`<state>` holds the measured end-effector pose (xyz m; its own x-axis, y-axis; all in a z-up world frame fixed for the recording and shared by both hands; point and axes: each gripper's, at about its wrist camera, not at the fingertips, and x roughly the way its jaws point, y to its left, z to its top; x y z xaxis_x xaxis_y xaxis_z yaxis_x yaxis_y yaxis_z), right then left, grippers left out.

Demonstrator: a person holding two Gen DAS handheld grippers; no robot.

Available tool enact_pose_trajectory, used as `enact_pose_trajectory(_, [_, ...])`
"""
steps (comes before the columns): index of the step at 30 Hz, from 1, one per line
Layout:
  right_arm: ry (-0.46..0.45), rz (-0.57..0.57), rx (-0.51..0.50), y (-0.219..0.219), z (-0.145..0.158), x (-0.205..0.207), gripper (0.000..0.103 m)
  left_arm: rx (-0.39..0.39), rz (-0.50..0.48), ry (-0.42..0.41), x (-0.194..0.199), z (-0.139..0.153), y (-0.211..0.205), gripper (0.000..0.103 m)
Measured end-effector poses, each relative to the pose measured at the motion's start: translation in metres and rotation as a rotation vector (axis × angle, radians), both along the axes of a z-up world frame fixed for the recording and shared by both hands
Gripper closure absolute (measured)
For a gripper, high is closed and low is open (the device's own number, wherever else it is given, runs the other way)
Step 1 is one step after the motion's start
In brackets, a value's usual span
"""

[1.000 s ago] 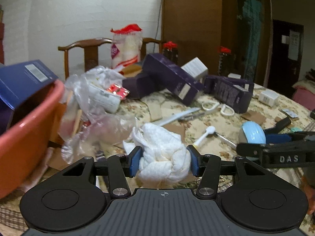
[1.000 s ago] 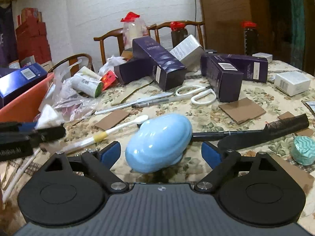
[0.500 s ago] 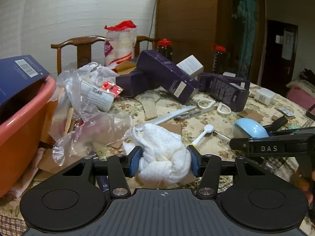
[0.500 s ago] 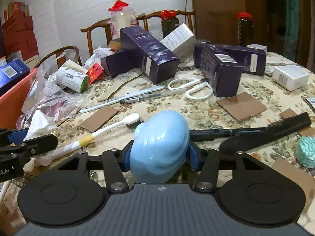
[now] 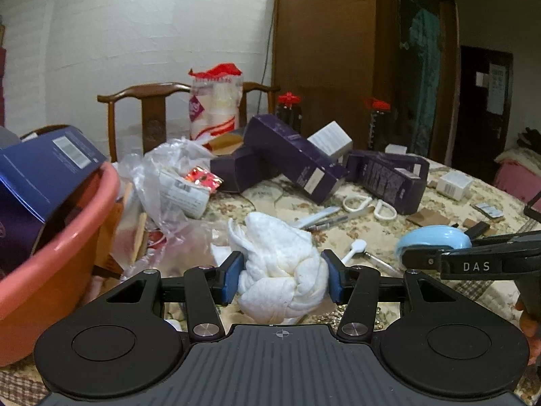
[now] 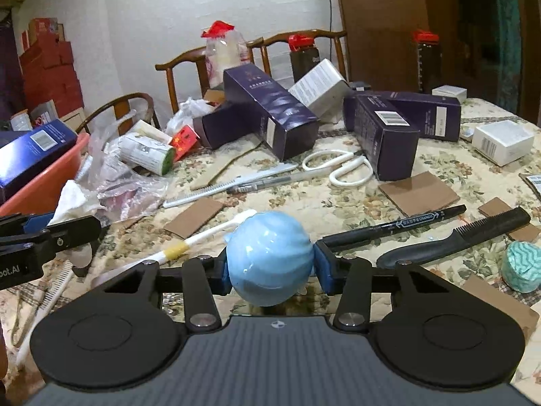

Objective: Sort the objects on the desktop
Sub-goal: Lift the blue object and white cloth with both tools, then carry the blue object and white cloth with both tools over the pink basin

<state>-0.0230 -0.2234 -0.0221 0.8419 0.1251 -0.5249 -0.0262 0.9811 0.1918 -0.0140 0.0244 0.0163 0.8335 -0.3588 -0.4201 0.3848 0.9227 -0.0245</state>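
My left gripper [image 5: 282,279] is shut on a crumpled white cloth [image 5: 280,267] and holds it just above the floral tablecloth, right of the pink basin [image 5: 50,257]. My right gripper [image 6: 268,267] is shut on a glossy light-blue egg-shaped case [image 6: 268,257], lifted off the table. The case also shows at the right in the left wrist view [image 5: 432,240], and the cloth at the left in the right wrist view [image 6: 72,199].
The table holds purple boxes [image 6: 270,111], white scissors [image 6: 341,167], a black marker [image 6: 395,225], a black comb [image 6: 453,240], a toothbrush [image 6: 203,235], cardboard pieces [image 6: 419,193], plastic bags [image 5: 165,182] and a teal roll [image 6: 522,265]. A blue box [image 5: 44,172] sits in the basin.
My right gripper closed on the light-blue case and lifted it off the table. My left gripper kept its hold on the cloth and shifted a little.
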Motion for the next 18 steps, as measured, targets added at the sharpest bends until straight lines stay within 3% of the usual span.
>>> enact_pose_trajectory(9, [-0.068,0.038,-0.037,0.017,0.032,0.003,0.052,0.013,0.029,-0.063,-0.01,0.022,0.005,0.05])
enact_pose_trajectory(18, [-0.165,0.159,-0.108,0.081,0.079,0.017,0.052,0.041,0.143,-0.148,-0.02,0.057,0.04,0.049])
